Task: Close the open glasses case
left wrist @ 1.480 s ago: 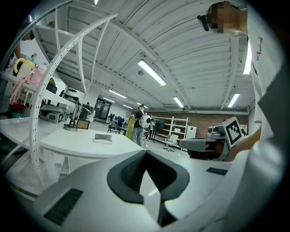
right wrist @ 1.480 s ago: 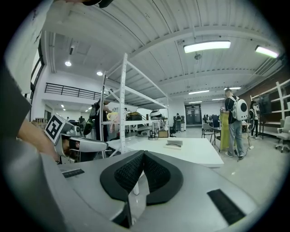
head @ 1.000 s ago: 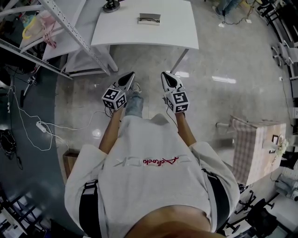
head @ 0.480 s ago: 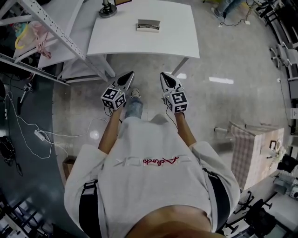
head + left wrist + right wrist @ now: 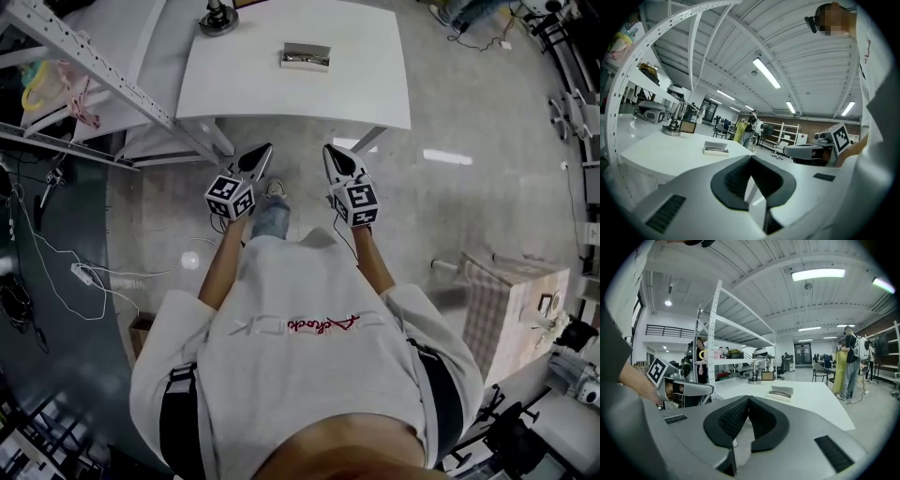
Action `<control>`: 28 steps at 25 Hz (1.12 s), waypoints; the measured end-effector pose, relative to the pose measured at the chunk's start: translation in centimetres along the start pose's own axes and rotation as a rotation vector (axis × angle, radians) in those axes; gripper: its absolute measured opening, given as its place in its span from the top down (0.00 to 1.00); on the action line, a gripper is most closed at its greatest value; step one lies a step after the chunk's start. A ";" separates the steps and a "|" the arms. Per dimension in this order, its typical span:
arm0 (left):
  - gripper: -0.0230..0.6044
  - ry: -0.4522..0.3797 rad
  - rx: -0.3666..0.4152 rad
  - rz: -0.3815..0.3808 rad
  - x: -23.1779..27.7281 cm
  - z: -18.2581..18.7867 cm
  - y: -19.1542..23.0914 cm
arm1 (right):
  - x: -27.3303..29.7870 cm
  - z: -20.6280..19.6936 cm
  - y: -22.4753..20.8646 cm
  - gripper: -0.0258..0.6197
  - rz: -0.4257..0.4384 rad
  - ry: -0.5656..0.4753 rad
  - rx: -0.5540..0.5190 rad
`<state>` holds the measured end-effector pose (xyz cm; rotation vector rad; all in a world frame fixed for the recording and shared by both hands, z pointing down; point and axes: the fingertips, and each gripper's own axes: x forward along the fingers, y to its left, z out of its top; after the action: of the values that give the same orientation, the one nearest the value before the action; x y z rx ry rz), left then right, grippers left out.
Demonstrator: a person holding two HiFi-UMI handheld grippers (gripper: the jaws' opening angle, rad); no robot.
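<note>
Ahead of the standing person, the open, pale grey rectangular glasses case [image 5: 305,56] lies on the white rectangular table [image 5: 375,89]. It sits near the table's far edge, well apart from both grippers. Its lid stands raised, and a thin dark item lies inside. A round black stand [image 5: 217,17] sits at the table's far left corner.

The left gripper [image 5: 255,161], white with a black-and-white marker cube, hangs over the glossy grey floor [image 5: 450,187], short of the table's near edge. Its 2 jaws meet at the tips with nothing between them. Just beside it, the right gripper [image 5: 337,161] points the same way toward the table, its 2 jaws likewise pressed together and empty.

A grey metal rack with perforated uprights [image 5: 103,70] stands to the left of the table. A white cable [image 5: 56,272] trails across the darker floor at far left. To the right, near the person, sits a box draped in checked cloth [image 5: 511,295]. The person's white shirt with red lettering [image 5: 300,366] fills the lower part of the head view. In the right gripper view, another person [image 5: 851,363] stands beyond the table.
</note>
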<state>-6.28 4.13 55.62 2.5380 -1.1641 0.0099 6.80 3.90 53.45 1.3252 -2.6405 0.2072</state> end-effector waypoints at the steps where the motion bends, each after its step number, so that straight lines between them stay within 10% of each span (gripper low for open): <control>1: 0.92 0.001 -0.005 0.001 0.2 0.1 0.5 | 0.6 0.0 -0.1 0.92 0.000 0.006 0.001; 28: 0.92 0.042 -0.012 -0.096 13.2 7.3 13.9 | 17.1 5.3 -9.2 0.92 -0.088 0.019 0.032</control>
<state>-8.75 -16.22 55.04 2.5674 -1.0226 0.0328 3.66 -15.89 52.50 1.4386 -2.5667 0.2490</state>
